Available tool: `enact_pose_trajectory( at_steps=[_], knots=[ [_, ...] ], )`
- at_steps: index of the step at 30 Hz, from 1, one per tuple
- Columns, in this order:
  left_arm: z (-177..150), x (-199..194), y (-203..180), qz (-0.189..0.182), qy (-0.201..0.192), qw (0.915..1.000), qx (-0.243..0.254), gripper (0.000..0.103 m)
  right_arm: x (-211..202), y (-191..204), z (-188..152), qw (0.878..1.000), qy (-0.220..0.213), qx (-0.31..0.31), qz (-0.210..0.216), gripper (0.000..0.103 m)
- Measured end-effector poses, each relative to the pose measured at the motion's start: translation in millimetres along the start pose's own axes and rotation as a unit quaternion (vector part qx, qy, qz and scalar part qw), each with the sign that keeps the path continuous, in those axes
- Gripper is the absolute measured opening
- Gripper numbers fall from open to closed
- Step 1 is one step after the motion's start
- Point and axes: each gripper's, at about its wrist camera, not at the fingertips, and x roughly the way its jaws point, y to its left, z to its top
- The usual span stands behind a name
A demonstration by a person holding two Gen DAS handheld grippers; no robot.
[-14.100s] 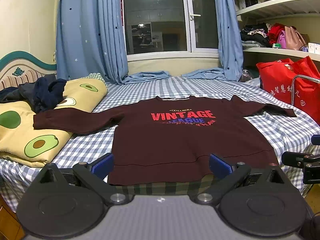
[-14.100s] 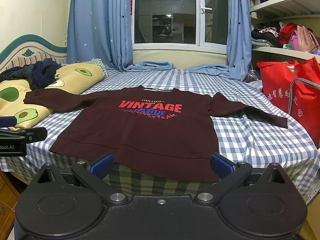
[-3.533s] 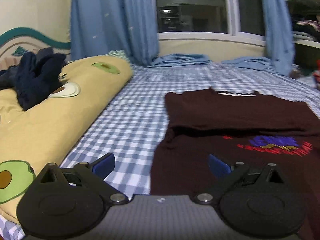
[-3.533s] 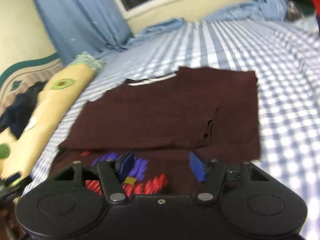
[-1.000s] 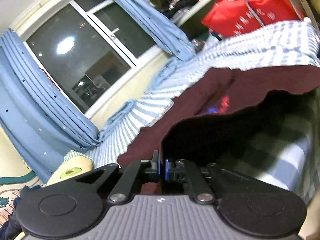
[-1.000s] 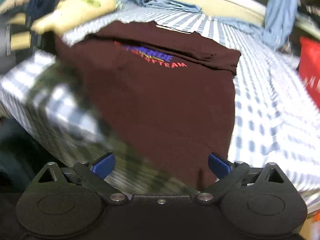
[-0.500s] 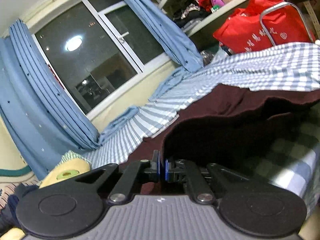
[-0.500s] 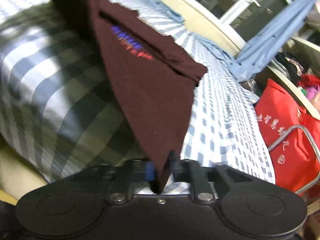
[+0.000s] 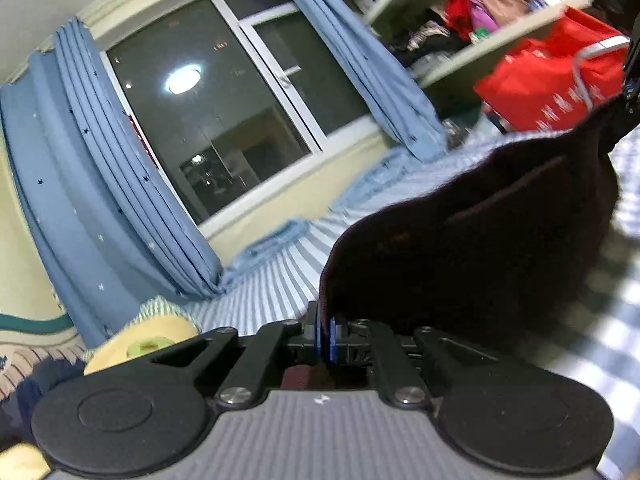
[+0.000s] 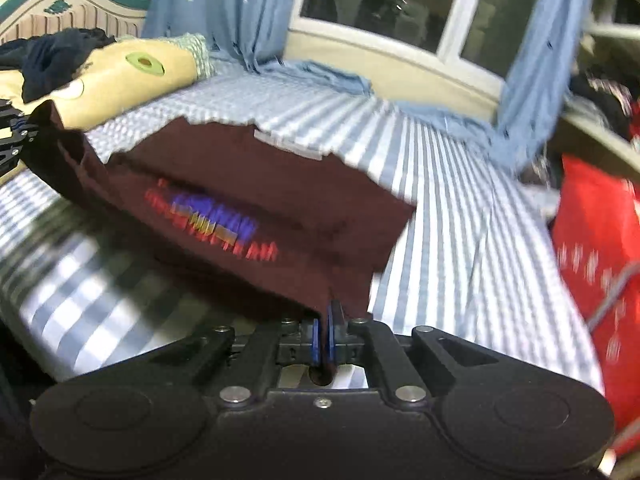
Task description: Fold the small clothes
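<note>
A dark maroon sweatshirt [image 10: 256, 184] with red and blue lettering lies on the checked bed, its sleeves folded in across the chest. Its bottom hem is lifted off the bed. My left gripper [image 9: 323, 334] is shut on the hem's left corner; the cloth [image 9: 472, 248] billows up in front of it. My right gripper [image 10: 327, 330] is shut on the hem's right corner. The left gripper [image 10: 12, 136] shows at the far left of the right wrist view, holding its corner. The right gripper [image 9: 630, 92] shows at the right edge of the left wrist view.
A yellow avocado-print pillow [image 10: 120, 76] with dark clothes [image 10: 52, 56] on it lies at the left. Blue curtains [image 9: 100, 200] and a window stand behind the bed. A red bag [image 10: 596, 248] stands at the right, shelves [image 9: 480, 28] above it.
Both grippers have raised the hem higher and carried it toward the collar. The right gripper closed on its corner about half a second ago.
</note>
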Motion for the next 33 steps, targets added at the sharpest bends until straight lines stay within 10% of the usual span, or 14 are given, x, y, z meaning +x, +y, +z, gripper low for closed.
enact_pose_trajectory(
  at_steps=[12,22,25,26,28,33],
  knots=[
    [73.1,250.0,64.3,-0.019,0.075,0.9965,0.031,0.004,180.2,-90.5,195.8,0.999,0.043,-0.005,-0.007,0.003],
    [-5.5,421.6,53.9,-0.111,0.23,0.9658,-0.044,0.005,405.6,-117.7,194.0,0.977,0.185,0.098,0.038,0.005],
    [-27.7,435.2,62.9,-0.134,0.256,0.9538,-0.082,0.016,428.6,-122.1,191.1,0.973,0.192,0.116,0.051,0.013],
    [-32.8,437.5,68.6,-0.137,0.259,0.9512,-0.095,0.037,432.8,-123.9,191.0,0.972,0.192,0.123,0.057,0.019],
    [-40.2,438.4,88.3,-0.134,0.248,0.9498,-0.135,0.065,440.3,-130.0,192.2,0.969,0.194,0.144,0.06,0.071],
    [-49.3,429.8,161.0,-0.088,0.232,0.9405,-0.233,0.081,431.0,-172.0,197.5,0.96,0.152,0.231,0.03,0.07]
  ],
)
